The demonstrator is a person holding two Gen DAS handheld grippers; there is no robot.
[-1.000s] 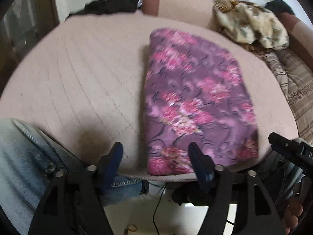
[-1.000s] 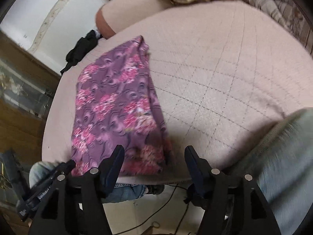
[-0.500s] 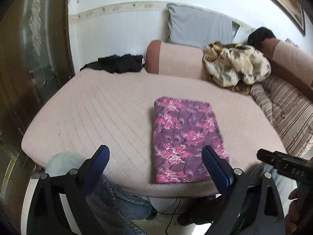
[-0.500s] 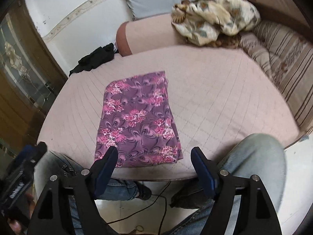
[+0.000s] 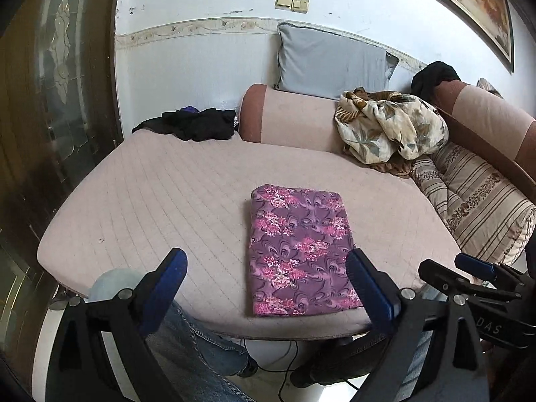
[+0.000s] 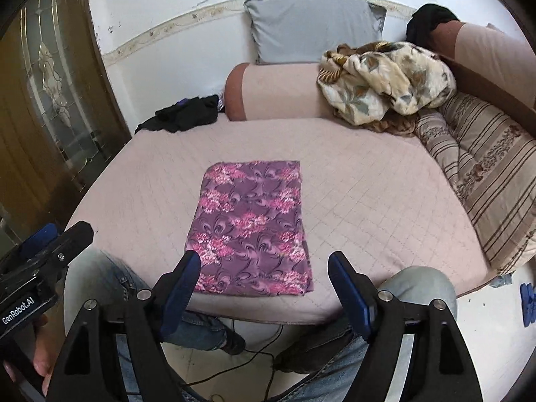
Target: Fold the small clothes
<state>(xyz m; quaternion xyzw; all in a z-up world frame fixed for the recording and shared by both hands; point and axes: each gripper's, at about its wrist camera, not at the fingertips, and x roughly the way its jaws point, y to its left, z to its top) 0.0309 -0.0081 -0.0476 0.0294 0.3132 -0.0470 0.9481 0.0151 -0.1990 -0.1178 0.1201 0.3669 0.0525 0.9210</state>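
A purple cloth with pink flowers (image 5: 298,251) lies folded into a flat rectangle near the front edge of the pink quilted mattress (image 5: 167,194). It also shows in the right wrist view (image 6: 254,224). My left gripper (image 5: 266,261) is open and empty, held back off the mattress's front edge, above the person's knees. My right gripper (image 6: 264,264) is open and empty too, also pulled back in front of the cloth. The right gripper shows at the right edge of the left wrist view (image 5: 469,278).
A black garment (image 5: 194,124) lies at the back left of the mattress. A floral blanket (image 5: 388,127) is heaped on a bolster (image 5: 294,117) at the back, with a grey pillow (image 5: 331,60) behind. A striped cushion (image 5: 479,201) lies at the right. A wooden door (image 5: 50,100) stands left.
Both grippers have pulled back and up from the cloth's near edge and opened wider. The cloth lies still, now seen whole from farther away.
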